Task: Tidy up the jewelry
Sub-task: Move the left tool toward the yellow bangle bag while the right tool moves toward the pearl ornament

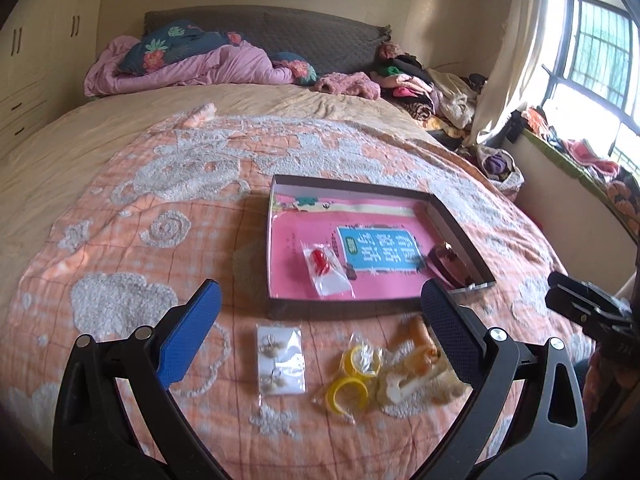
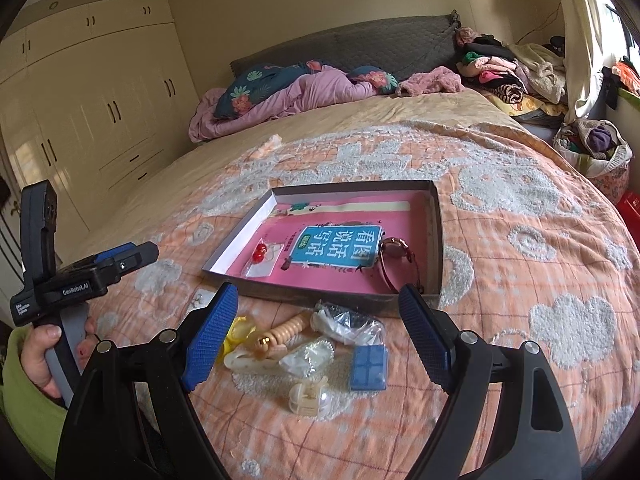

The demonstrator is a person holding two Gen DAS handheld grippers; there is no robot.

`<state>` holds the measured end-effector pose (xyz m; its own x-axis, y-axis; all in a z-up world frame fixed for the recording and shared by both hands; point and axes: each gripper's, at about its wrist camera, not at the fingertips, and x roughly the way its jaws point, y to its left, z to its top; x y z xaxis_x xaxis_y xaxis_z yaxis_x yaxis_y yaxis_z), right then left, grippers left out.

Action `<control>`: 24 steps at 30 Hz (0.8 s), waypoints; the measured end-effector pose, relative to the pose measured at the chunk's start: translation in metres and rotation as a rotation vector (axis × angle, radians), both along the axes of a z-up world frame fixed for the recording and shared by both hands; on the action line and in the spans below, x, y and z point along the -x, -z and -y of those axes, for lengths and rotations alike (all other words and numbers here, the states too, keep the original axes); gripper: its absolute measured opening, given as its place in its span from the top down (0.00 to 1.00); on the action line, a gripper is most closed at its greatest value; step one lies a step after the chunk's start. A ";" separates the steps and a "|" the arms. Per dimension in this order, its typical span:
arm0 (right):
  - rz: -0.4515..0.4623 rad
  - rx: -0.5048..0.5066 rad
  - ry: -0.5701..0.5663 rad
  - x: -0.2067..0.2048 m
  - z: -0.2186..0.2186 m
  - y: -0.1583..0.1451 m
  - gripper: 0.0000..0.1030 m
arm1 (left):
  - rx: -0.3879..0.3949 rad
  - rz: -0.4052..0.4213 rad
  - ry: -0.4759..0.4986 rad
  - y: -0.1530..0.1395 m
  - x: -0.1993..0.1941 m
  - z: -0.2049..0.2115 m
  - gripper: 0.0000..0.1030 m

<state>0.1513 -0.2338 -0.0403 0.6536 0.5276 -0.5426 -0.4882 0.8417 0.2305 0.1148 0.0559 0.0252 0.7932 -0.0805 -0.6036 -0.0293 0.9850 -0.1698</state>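
Note:
A shallow box point(image 1: 276, 216) point(image 2: 434, 240) with a pink printed floor lies on the bed. Inside it are a bag with a red bead point(image 1: 320, 262) point(image 2: 261, 254) and a reddish watch point(image 1: 450, 262) point(image 2: 398, 254). In front of the box lie loose pieces: an earring card point(image 1: 280, 356), yellow rings in a bag point(image 1: 352, 376) point(image 2: 240, 330), a beige spiral band point(image 2: 286, 330), a clear bag point(image 2: 348, 322), a blue square point(image 2: 369, 368), and a cream hair claw point(image 2: 308, 398). My left gripper point(image 1: 320, 308) is open above the pieces. My right gripper point(image 2: 318, 312) is open above them too.
The orange and white quilt point(image 1: 160, 208) covers the bed. Pink bedding and pillows point(image 1: 192, 64) lie at the headboard. Clothes point(image 1: 420, 80) pile at the far right by the window. A wardrobe point(image 2: 100, 100) stands on the left. A cloth basket point(image 2: 596, 148) stands beside the bed.

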 end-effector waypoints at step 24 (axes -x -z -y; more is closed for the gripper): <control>-0.074 0.049 -0.037 0.023 -0.002 0.024 0.21 | -0.116 -0.108 0.122 0.038 0.035 0.036 0.09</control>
<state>0.1286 -0.2318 -0.0640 0.5908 0.5224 -0.6149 -0.5026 0.8344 0.2261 0.0794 0.0202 -0.0128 0.7117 -0.0969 -0.6957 0.0795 0.9952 -0.0573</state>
